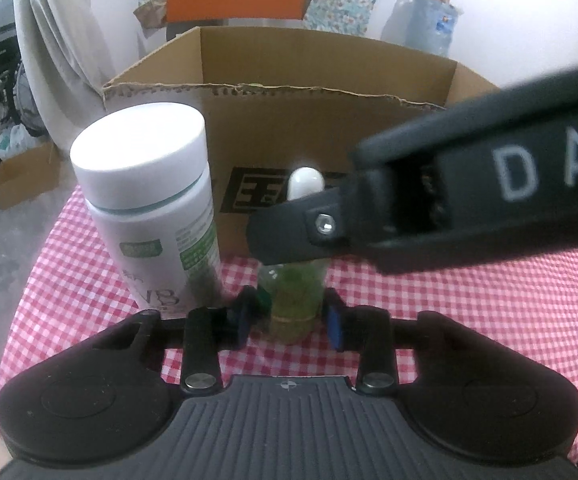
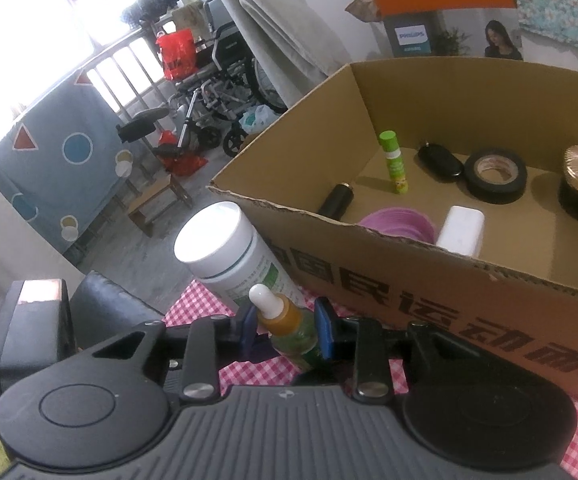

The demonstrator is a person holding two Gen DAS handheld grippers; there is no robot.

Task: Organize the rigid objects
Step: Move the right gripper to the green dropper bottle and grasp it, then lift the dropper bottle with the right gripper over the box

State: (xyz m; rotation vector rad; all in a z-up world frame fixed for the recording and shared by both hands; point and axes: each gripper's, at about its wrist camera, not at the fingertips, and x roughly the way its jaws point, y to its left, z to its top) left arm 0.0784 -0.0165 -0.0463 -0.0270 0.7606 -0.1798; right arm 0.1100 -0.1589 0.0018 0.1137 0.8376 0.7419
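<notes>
The open brown cardboard box [image 2: 469, 264] already held several items; both the left gripper [image 1: 291, 320] and right gripper [image 2: 285, 330] clasped the small green dropper bottle [image 2: 289, 326] on the checked surface [image 1: 469, 300]; the tall white capped bottle [image 1: 149, 208] beside it remained outside.

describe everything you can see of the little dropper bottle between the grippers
The dropper bottle is small, of clear greenish material with what looks like yellow-green liquid inside, an amber-orange collar and a white rubber bulb on top. It stands about upright on the red checked tablecloth, just in front of the cardboard box and beside the taller white bottle. The right gripper has its blue pads at the bottle's upper body, seemingly touching; the left gripper brackets its lower body, contact unclear.
</notes>
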